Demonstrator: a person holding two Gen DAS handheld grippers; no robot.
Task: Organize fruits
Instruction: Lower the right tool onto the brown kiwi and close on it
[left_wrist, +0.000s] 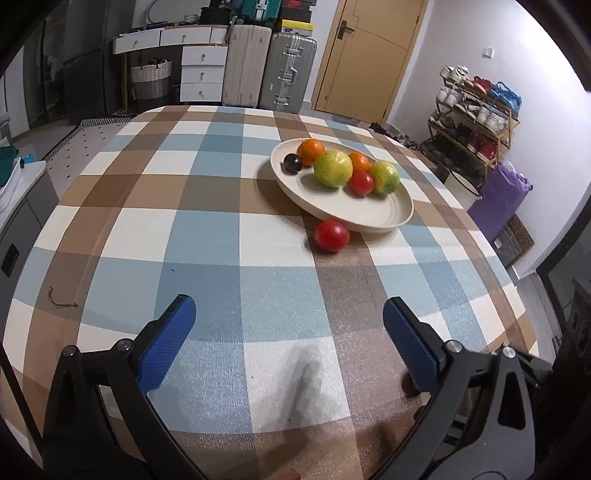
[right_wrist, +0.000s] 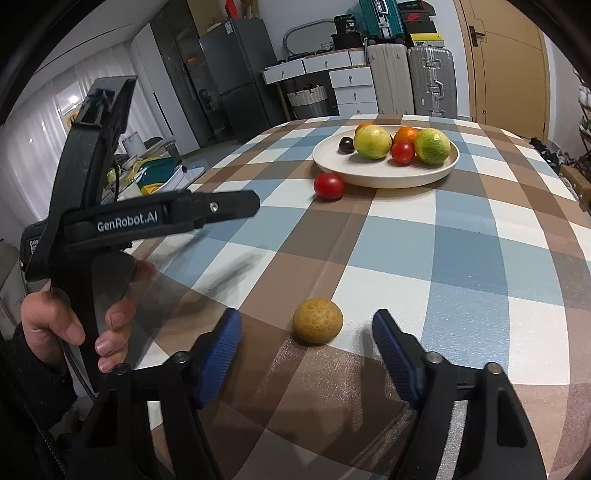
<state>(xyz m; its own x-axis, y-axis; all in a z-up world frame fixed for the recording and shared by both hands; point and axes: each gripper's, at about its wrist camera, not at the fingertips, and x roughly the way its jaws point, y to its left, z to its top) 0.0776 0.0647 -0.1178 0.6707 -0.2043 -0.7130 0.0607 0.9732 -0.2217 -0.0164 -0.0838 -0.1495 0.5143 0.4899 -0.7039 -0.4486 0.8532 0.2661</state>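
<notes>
A cream plate (left_wrist: 388, 218) (right_wrist: 373, 179) on the checked tablecloth holds several fruits: two oranges, two yellow-green citrus (left_wrist: 332, 168) (right_wrist: 372, 141), a red tomato and a dark plum (left_wrist: 292, 163). A second red tomato (left_wrist: 331, 236) (right_wrist: 328, 186) lies on the cloth against the plate's near rim. A brownish-yellow round fruit (right_wrist: 317, 321) lies just ahead of my right gripper (right_wrist: 306, 325), between its open fingertips. My left gripper (left_wrist: 290, 314) is open and empty, above the cloth well short of the tomato; its body shows in the right wrist view (right_wrist: 166, 216).
The round table (left_wrist: 147, 229) drops off at the left and right edges. A person's hand (right_wrist: 74, 317) holds the left gripper's handle. A small cord (left_wrist: 61, 301) lies on the cloth at left. Suitcases, drawers and a shoe rack (left_wrist: 472, 122) stand beyond the table.
</notes>
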